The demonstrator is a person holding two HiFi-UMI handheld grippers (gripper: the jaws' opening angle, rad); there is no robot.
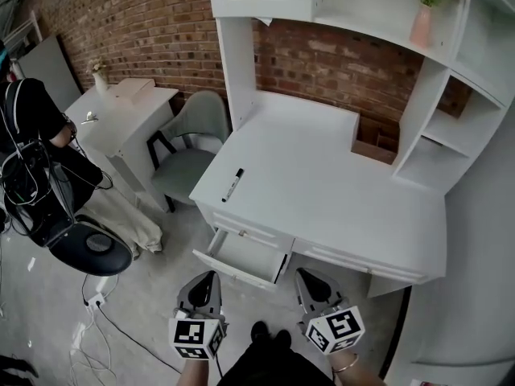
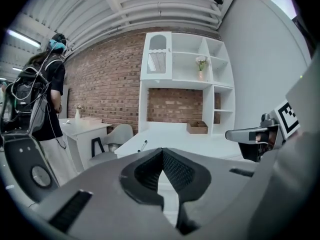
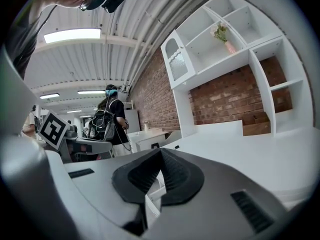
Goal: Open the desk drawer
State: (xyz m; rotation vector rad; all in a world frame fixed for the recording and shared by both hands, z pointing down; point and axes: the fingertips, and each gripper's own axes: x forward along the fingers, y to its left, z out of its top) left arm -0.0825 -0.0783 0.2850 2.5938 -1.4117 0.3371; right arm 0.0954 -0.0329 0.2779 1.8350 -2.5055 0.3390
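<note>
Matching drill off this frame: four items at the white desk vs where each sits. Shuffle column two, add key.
1 drawer
2 pen
3 vase
4 wooden box

A on the upper shelf
B pulled out below the desktop
C back of the desktop, against the brick wall
D flat on the desktop, left side

Pairs: 1-B, 2-D, 3-A, 4-C

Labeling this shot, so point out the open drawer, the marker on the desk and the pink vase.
open drawer [image 1: 248, 256], head view, bare inside bottom
marker [image 1: 232, 185], head view, middle of its barrel
pink vase [image 1: 421, 26], head view, its body
</note>
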